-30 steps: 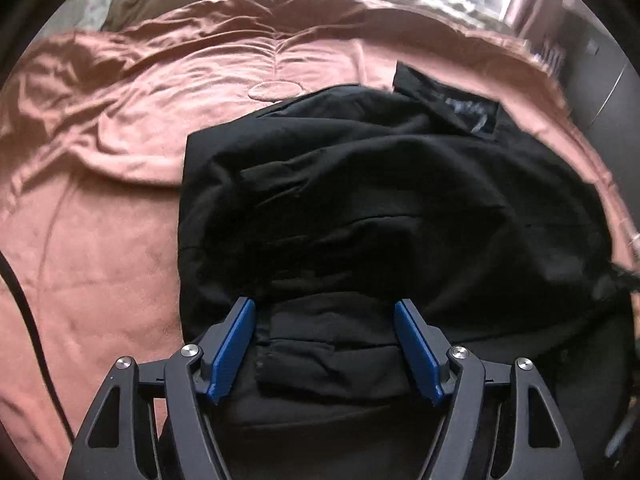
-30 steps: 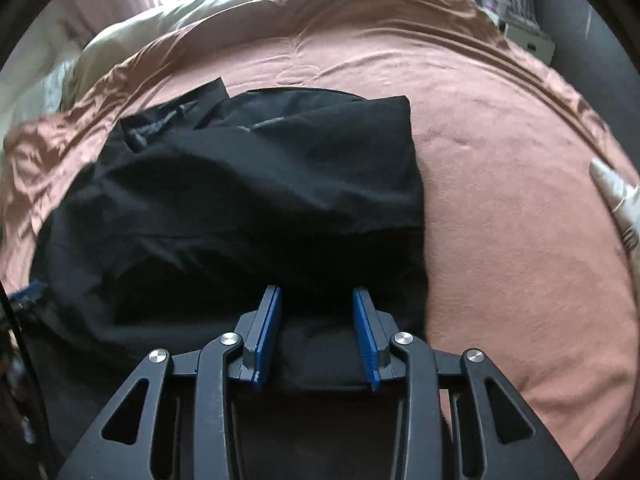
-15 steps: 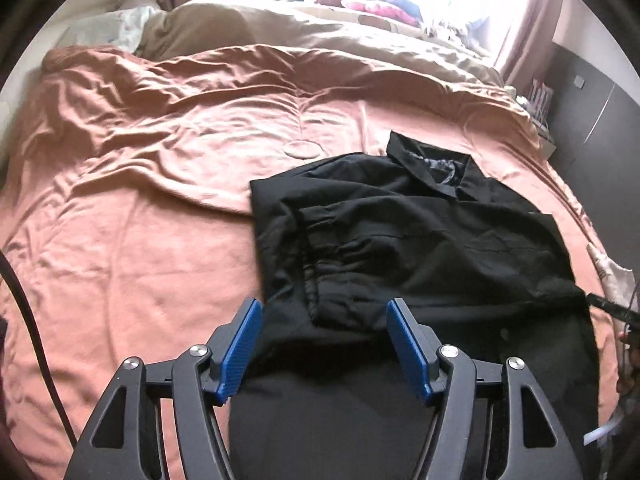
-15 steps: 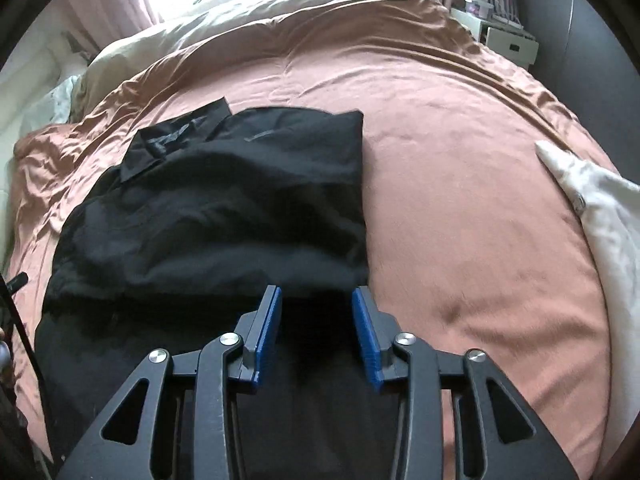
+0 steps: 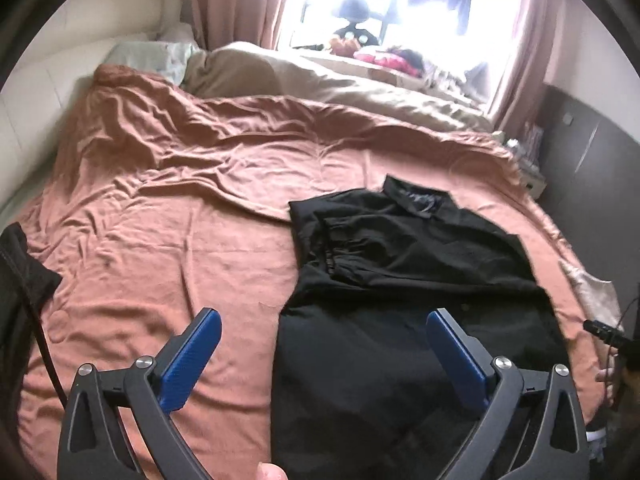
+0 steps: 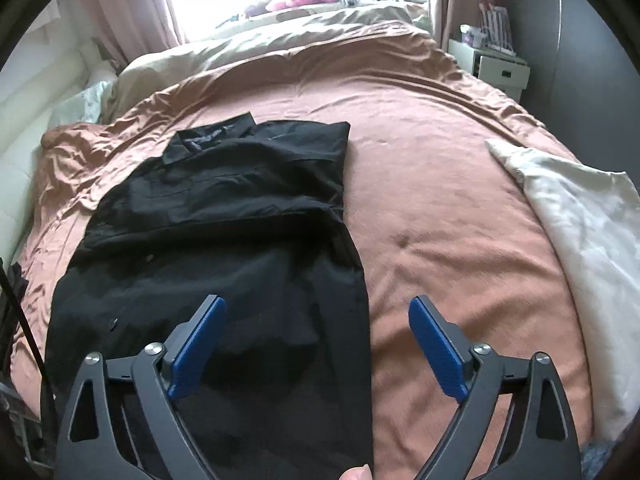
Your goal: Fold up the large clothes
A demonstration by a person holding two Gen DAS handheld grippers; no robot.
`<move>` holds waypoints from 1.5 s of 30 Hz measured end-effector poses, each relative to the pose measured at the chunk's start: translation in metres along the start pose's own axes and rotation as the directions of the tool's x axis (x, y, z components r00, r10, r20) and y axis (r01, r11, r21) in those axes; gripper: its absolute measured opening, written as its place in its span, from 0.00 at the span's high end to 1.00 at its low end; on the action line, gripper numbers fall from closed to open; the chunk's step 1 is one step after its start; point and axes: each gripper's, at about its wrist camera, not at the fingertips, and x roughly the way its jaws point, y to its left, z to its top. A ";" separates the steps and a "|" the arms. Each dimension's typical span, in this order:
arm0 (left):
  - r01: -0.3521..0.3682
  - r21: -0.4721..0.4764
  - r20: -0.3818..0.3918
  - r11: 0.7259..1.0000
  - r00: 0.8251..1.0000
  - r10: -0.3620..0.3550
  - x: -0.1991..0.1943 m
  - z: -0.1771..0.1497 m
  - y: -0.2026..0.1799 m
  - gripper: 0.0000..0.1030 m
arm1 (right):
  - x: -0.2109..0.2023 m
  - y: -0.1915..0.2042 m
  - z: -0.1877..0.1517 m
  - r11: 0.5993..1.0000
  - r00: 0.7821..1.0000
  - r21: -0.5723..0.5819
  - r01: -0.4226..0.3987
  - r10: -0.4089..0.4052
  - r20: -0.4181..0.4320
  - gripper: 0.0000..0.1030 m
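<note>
Both grippers hang above the bed with nothing between their blue pads: the left gripper [image 5: 323,354] has its jaws spread wide, having just been opening, and the right gripper [image 6: 317,342] likewise stands wide apart after just opening. Below them lies the black shirt [image 5: 404,280], collar [image 5: 418,200] toward the window, on the rust-coloured bedspread [image 5: 168,240]. Its sleeves are folded in over the body, so the upper half makes a neat rectangle, while the lower half runs on toward the near edge of the bed (the hem itself is hidden under the gripper frames). In the right wrist view the shirt [image 6: 224,232] sits left of centre, and a cream cloth [image 6: 580,220] lies well apart from it at the right edge of the bedspread [image 6: 432,184]. Beige bedding [image 5: 320,84] is bunched along the far side beneath pink curtains [image 5: 236,4], and a white bedside cabinet [image 6: 496,68] stands beyond the right corner.
</note>
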 end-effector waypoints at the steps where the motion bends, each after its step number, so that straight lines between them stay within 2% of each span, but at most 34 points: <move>1: 0.020 -0.002 0.021 1.000 1.000 -0.020 -0.011 -0.004 -0.001 0.00 | -0.009 -0.001 -0.005 1.000 1.000 0.005 -0.010 0.010 0.012 0.00; 3: 0.025 0.006 0.047 1.000 0.999 -0.025 -0.028 -0.013 -0.003 0.00 | -0.024 -0.003 -0.014 0.999 0.999 0.009 -0.035 0.035 0.041 0.00; 6: 0.020 0.017 0.033 1.000 0.999 -0.021 -0.044 -0.028 -0.006 0.00 | -0.047 -0.009 -0.030 0.997 0.994 -0.001 -0.072 0.072 0.087 0.00; 8: 0.032 -0.008 0.020 0.999 0.999 -0.032 -0.052 -0.040 -0.004 0.00 | -0.058 -0.013 -0.040 0.996 0.991 -0.011 -0.085 0.085 0.100 0.00; 10: 0.062 -0.028 0.057 0.998 0.997 -0.060 -0.067 -0.055 -0.003 0.00 | -0.068 -0.019 -0.051 0.995 0.988 -0.012 -0.099 0.100 0.117 0.00; 15: 0.040 0.016 0.082 0.999 0.996 -0.042 -0.092 -0.087 -0.009 0.00 | -0.086 -0.027 -0.088 0.992 0.983 -0.055 -0.112 0.119 0.139 0.00; 18: 0.055 -0.041 0.070 0.998 0.996 -0.052 -0.102 -0.108 0.001 0.00 | -0.091 -0.029 -0.110 0.991 0.984 -0.072 -0.113 0.122 0.132 0.00; 22: 0.027 -0.087 0.060 0.996 0.998 -0.022 -0.115 -0.135 0.011 0.00 | -0.095 -0.038 -0.138 0.989 0.983 -0.029 -0.142 0.144 0.110 0.00; 25: 0.008 -0.097 0.017 0.995 1.000 -0.006 -0.118 -0.152 0.016 0.00 | -0.095 -0.043 -0.157 0.990 0.988 -0.002 -0.142 0.142 0.060 0.00; 27: -0.029 -0.118 -0.021 0.993 0.999 0.027 -0.119 -0.166 0.022 0.00 | -0.095 -0.049 -0.167 0.983 0.983 0.038 -0.178 0.176 0.051 0.00; 30: -0.002 -0.148 -0.036 0.989 0.999 -0.003 -0.120 -0.185 0.031 0.05 | -0.098 -0.060 -0.181 0.969 0.973 0.089 -0.229 0.225 0.055 0.00; 33: 0.009 -0.173 -0.063 0.985 0.998 -0.020 -0.118 -0.203 0.039 0.06 | -0.097 -0.067 -0.197 0.955 0.964 0.135 -0.265 0.261 0.049 0.00; 35: 0.055 -0.205 -0.069 0.977 0.995 -0.070 -0.117 -0.216 0.045 0.06 | -0.094 -0.072 -0.207 0.936 0.951 0.169 -0.309 0.306 0.044 0.00; 37: 0.082 -0.223 -0.071 0.971 0.992 -0.100 -0.117 -0.226 0.049 0.08 | -0.089 -0.077 -0.216 0.916 0.938 0.207 -0.345 0.344 0.042 0.03; 38: 0.089 -0.229 -0.073 0.969 0.991 -0.109 -0.116 -0.229 0.049 0.11 | -0.084 -0.080 -0.220 0.902 0.929 0.231 -0.366 0.368 0.037 0.08; 41: 0.125 -0.277 -0.099 0.953 0.982 -0.158 -0.108 -0.241 0.056 0.23 | -0.066 -0.085 -0.230 0.861 0.903 0.295 -0.415 0.430 0.013 0.24; 43: 0.144 -0.307 -0.117 0.941 0.975 -0.187 -0.102 -0.246 0.059 0.32 | -0.057 -0.084 -0.233 0.841 0.887 0.314 -0.441 0.462 0.008 0.29; 45: 0.156 -0.320 -0.135 0.934 0.969 -0.208 -0.096 -0.250 0.060 0.38 | -0.054 -0.082 -0.232 0.838 0.884 0.316 -0.445 0.467 0.007 0.40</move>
